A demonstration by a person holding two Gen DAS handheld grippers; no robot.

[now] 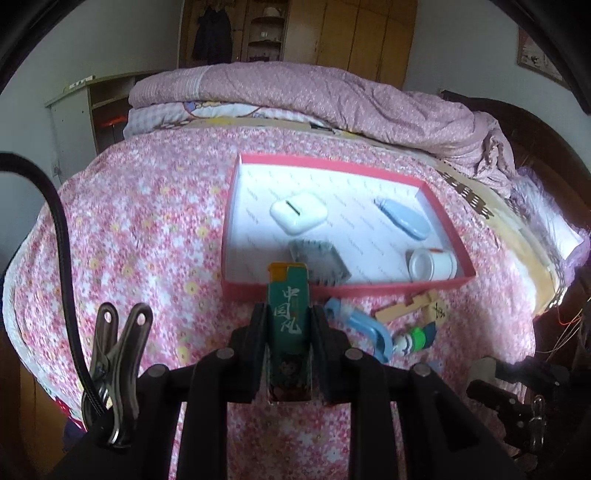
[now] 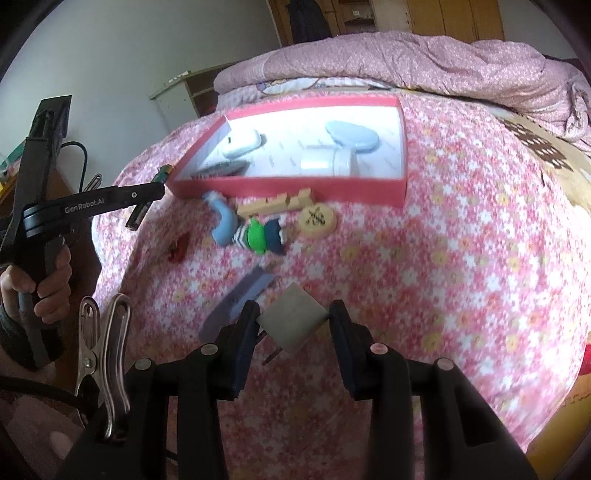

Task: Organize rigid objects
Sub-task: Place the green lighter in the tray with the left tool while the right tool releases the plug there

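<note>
I hold a green printed lighter clamped in my left gripper, just near the red-walled cardboard box.
My right gripper clamps a grey square plug; I should clear the near wall before releasing.

"GenRobot.AI" on left hand-held gripper; "中国风" on lighter

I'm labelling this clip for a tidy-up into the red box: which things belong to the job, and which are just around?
Job:
red box
lighter in left gripper
grey block in right gripper
toy figure
wooden disc
blue hook

Around:
folded quilt
wardrobe
</note>
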